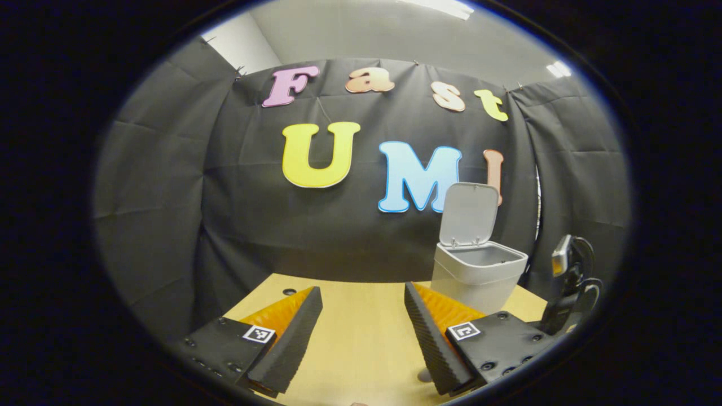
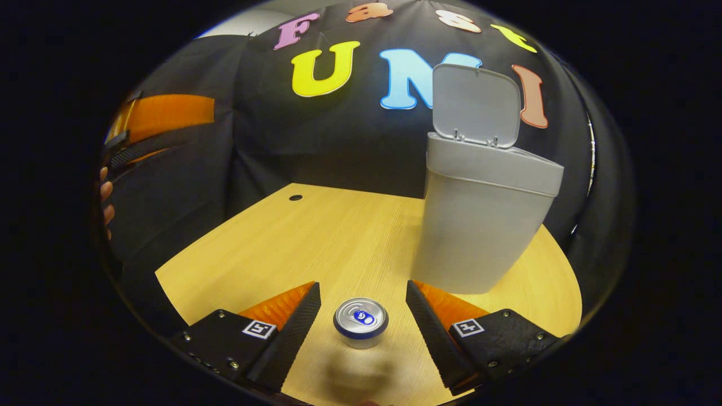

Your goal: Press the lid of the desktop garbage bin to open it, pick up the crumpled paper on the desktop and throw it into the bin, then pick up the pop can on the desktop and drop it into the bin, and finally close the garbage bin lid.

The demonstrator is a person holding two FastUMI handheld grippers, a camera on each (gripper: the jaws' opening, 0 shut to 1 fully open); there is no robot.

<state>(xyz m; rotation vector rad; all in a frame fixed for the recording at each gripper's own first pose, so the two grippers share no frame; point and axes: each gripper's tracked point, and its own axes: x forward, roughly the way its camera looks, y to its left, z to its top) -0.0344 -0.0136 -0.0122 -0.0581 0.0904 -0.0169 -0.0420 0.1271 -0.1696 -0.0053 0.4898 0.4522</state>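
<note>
The bin (image 2: pixel 479 225) blocks the desk's (image 2: pixel 293 248) right side; its lid (image 2: pixel 475 104) stands up, mouth clear.

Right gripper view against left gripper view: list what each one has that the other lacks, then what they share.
Right gripper view alone: the pop can standing upright on the table between the open right gripper's fingers, untouched, and a hand at the left edge. Left gripper view alone: the inside of the bin, seen from above its rim, and the open left gripper over bare table. Both: the garbage bin with its lid raised, and the wooden table.
</note>
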